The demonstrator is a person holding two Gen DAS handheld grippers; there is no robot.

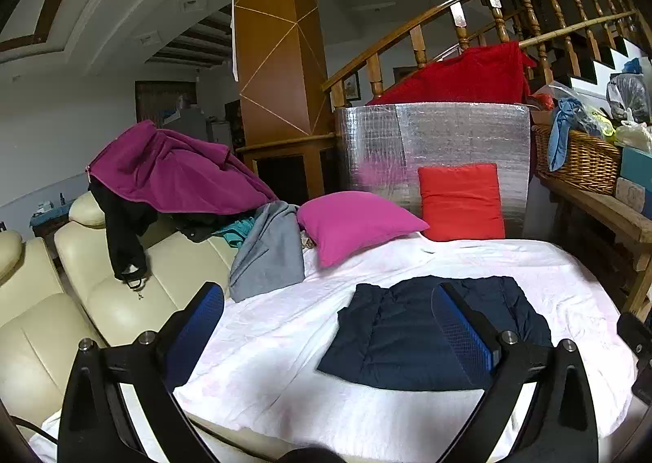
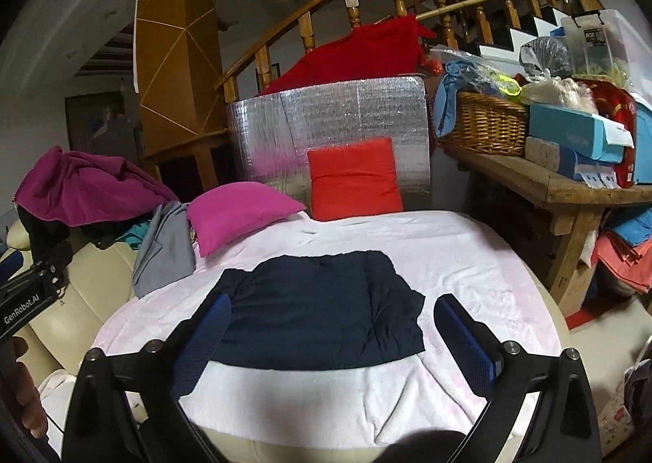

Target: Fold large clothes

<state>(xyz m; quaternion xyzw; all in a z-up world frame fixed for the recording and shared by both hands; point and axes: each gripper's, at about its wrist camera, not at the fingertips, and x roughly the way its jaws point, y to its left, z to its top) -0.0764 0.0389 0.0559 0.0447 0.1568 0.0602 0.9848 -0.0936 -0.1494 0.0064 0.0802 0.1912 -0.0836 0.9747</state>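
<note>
Already the dark navy quilted garment (image 2: 322,306) lies folded into a flat rectangle at the middle of the white blanket (image 2: 468,255); left gripper (image 1: 326,324) and right gripper (image 2: 332,334) hover apart, empty, so little folding seems left.

I see open white sheet (image 2: 468,259) on every side of the folded navy garment (image 2: 322,300), widest in front and to the right. Behind it a pink pillow (image 2: 236,214) and red cushion (image 2: 352,177) block the back edge, a grey garment (image 2: 165,251) crowds the left, and a wooden bench (image 2: 570,190) hems the right.
</note>
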